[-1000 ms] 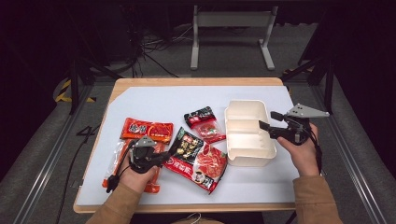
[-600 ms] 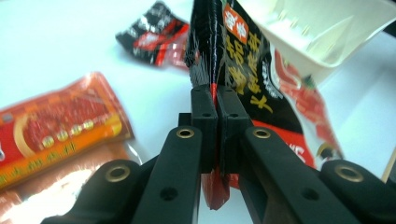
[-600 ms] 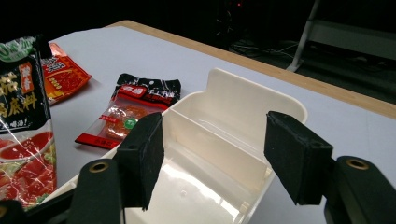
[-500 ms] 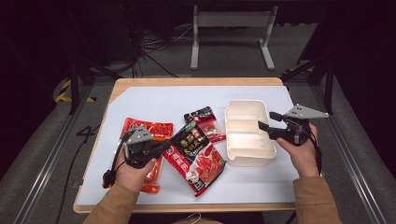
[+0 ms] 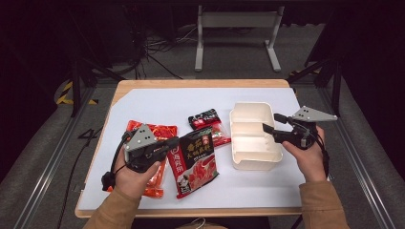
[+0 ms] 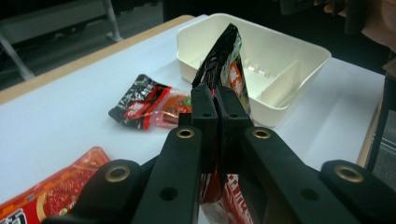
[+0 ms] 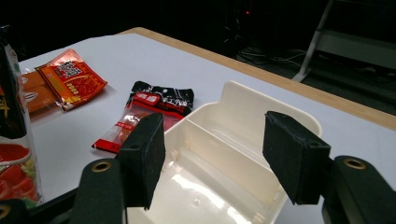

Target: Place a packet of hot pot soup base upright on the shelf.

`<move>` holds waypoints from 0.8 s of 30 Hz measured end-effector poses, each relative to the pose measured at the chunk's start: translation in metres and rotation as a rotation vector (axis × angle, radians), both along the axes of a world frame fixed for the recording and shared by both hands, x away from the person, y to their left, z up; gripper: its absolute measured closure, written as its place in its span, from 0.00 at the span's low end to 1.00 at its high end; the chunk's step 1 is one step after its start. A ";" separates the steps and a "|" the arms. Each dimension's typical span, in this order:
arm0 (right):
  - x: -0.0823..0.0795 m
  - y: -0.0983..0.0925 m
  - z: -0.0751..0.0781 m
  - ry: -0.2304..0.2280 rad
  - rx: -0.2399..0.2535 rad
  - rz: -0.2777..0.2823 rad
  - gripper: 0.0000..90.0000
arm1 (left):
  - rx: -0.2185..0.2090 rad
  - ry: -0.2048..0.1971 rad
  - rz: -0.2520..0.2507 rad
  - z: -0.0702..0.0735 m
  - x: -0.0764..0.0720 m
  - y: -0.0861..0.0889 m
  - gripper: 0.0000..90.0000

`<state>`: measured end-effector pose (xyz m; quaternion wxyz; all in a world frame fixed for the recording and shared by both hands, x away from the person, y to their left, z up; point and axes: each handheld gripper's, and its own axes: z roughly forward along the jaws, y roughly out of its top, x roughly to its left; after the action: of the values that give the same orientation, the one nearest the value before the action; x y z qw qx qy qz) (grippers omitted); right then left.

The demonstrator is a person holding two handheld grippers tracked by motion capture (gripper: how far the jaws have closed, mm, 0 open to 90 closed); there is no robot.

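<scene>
Three sauce packets: one red-and-black [image 5: 195, 160] clamped in the left tool [image 5: 168, 145], one orange-red [image 5: 160, 131] beneath that tool, one small black-topped [image 5: 209, 125] between both tools. One white divided tray [image 5: 252, 114] under the right tool [image 5: 272, 124]. One desk [image 5: 162, 98].

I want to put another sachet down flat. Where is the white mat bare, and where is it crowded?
Bare: the mat's far strip beyond the packets, and the near edge below the white box. The box's compartments are empty too. Crowded: the left-centre, where the orange packet, the small black-red sachet and the lifted pouch lie close together.
</scene>
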<state>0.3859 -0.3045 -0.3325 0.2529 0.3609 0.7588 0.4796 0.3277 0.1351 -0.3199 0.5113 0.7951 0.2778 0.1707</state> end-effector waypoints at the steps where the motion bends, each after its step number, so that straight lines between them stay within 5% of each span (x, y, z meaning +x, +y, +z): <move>1: 0.000 0.000 0.000 0.000 0.000 0.000 0.43 | 0.000 0.000 0.000 0.000 0.000 0.000 0.98; 12: -0.005 0.014 0.008 -0.006 0.011 0.066 0.45 | -0.051 -0.041 -0.014 0.016 0.002 0.002 0.98; 24: -0.018 0.051 0.024 -0.014 0.063 0.248 0.42 | -0.083 -0.064 -0.076 0.025 0.000 -0.006 0.99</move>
<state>0.3677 -0.2535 -0.3083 0.1857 0.2687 0.7803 0.5333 0.3275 0.1290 -0.2948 0.5585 0.7774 0.2376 0.1650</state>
